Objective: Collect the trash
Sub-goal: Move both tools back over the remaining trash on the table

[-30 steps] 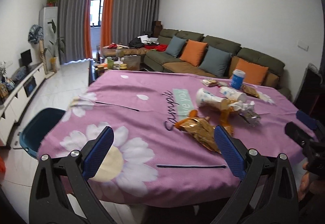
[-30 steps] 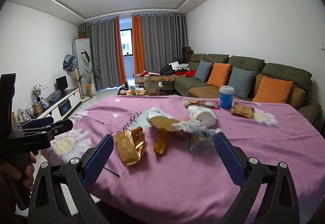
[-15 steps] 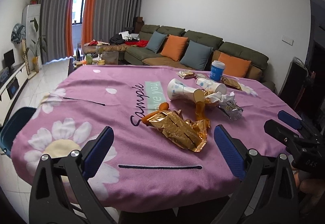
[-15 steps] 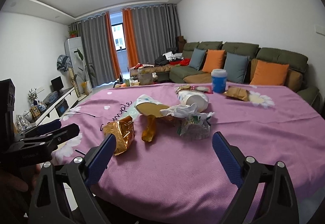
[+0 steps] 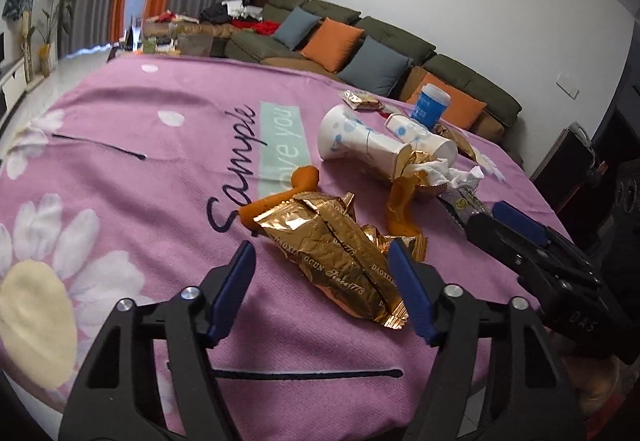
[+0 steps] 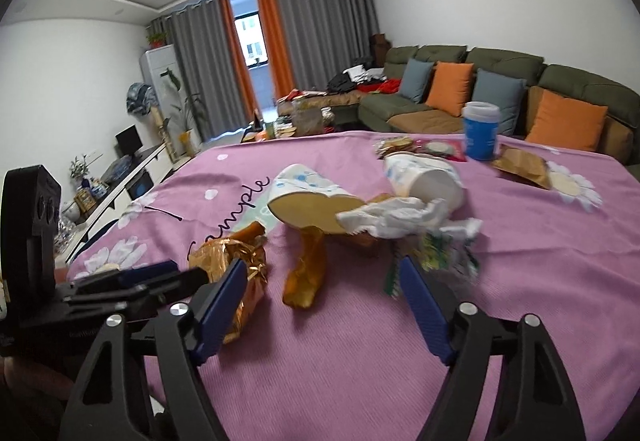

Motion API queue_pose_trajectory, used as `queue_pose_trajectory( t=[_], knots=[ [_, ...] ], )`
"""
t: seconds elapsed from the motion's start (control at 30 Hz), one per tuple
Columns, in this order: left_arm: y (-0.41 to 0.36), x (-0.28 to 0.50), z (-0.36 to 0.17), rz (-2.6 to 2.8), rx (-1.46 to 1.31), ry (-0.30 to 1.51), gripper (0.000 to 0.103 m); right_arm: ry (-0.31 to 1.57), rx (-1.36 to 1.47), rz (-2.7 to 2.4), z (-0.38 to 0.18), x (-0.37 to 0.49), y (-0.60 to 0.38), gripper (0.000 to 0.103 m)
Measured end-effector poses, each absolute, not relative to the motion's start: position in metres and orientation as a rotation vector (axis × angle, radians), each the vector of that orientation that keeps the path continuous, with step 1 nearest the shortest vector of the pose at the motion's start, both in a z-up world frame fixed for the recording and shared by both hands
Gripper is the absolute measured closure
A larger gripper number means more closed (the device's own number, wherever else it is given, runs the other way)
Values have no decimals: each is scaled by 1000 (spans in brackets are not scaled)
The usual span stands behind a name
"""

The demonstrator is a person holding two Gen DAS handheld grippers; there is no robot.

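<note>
purple floral tablecloth (image 5: 168,129): gold wrapper (image 5: 340,257), paper cups (image 5: 360,145), tissue (image 6: 396,217).

Open cloth (image 5: 132,201) left of gold wrapper (image 5: 340,257); cups (image 5: 360,145), tissue (image 5: 448,171) crowd behind

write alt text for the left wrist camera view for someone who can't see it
The open left gripper straddles a crumpled gold foil wrapper on a purple flowered tablecloth. Beyond lie tipped paper cups, tissue and orange scraps; the right gripper enters from the right.

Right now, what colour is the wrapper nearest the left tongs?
Shiny gold wrapper, clearest in the left wrist view.
</note>
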State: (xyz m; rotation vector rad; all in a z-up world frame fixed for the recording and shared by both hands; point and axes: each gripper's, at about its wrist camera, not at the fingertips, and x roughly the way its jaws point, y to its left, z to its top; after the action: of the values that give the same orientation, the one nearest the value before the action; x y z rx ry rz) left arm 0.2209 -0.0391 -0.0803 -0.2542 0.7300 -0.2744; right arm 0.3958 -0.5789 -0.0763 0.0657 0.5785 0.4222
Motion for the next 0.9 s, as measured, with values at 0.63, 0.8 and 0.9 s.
queue_pose_trajectory(
  t=[0.63, 0.8, 0.9],
  knots=[
    [-32, 249, -102, -331, -362, 799, 73, 832, 138, 480, -105, 457, -556, 66],
    [-35, 254, -105, -375, -380, 803, 70, 845, 151, 487, -107, 459, -557, 82],
    [-35, 257, -107, -388, -397, 798, 71, 836, 156, 490, -107, 457, -557, 87]
  ],
)
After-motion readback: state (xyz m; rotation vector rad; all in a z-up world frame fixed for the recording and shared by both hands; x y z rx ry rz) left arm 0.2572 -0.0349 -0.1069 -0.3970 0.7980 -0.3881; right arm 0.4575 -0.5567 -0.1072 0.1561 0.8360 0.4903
